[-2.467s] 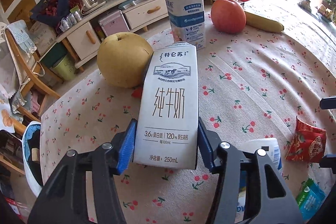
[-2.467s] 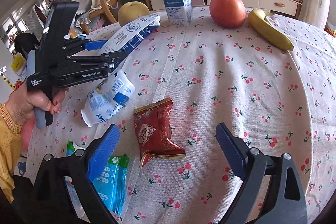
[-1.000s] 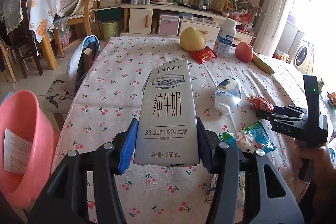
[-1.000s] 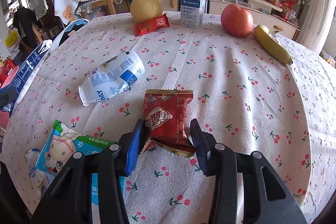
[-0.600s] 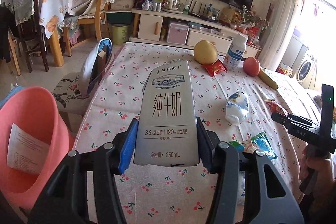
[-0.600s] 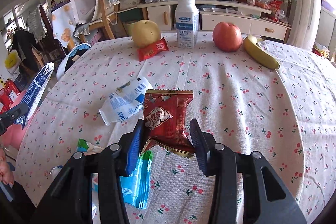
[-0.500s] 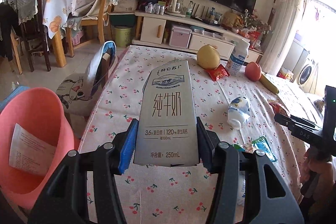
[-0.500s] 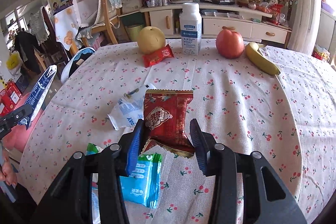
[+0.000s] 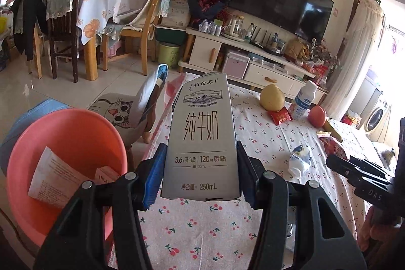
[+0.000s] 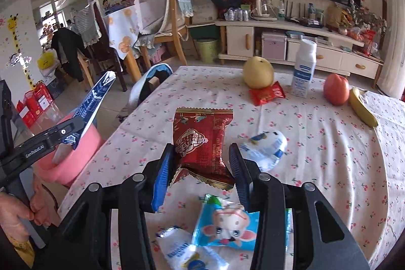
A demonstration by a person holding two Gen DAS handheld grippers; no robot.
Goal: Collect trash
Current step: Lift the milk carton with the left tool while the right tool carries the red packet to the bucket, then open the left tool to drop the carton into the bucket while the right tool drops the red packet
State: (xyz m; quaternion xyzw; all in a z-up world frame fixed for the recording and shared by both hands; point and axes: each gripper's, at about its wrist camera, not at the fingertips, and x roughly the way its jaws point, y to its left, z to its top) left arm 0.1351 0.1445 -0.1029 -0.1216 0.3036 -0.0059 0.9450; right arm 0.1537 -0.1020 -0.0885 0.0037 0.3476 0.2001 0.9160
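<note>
Living room, daylight from the right; a table (image 10: 329,143) under a cherry-print cloth fills the foreground, with a TV unit and dining chairs behind it. Left gripper (image 9: 200,176) is clamped on a grey milk carton (image 9: 202,133), blue pads pressed flat against both lower sides, carton upright and raised over the table's near-left edge. Pink bin (image 9: 68,163) sits off the table edge, below and left of the carton, with paper scraps (image 9: 50,179) inside (from the right wrist view the carton tip (image 10: 97,95) shows above the bin (image 10: 73,156), but whether it is directly over the opening cannot be told). Right gripper (image 10: 202,171) is closed on a red snack wrapper (image 10: 202,141), pinched at its lower end and lifted clear of the cloth. Lying on the cloth: a crumpled white-and-blue bottle (image 10: 265,146) just right of the held wrapper, a blue cartoon packet (image 10: 227,227) under the right gripper, a white pouch (image 10: 187,252) touching that packet at the near edge. At the far side: a yellow pear (image 10: 258,72) with a second red wrapper (image 10: 267,92) against its base, an upright white bottle (image 10: 303,67), a red apple (image 10: 336,89), a banana (image 10: 362,110) just beside the apple. A hand (image 10: 22,211) grips the left tool's handle.
</note>
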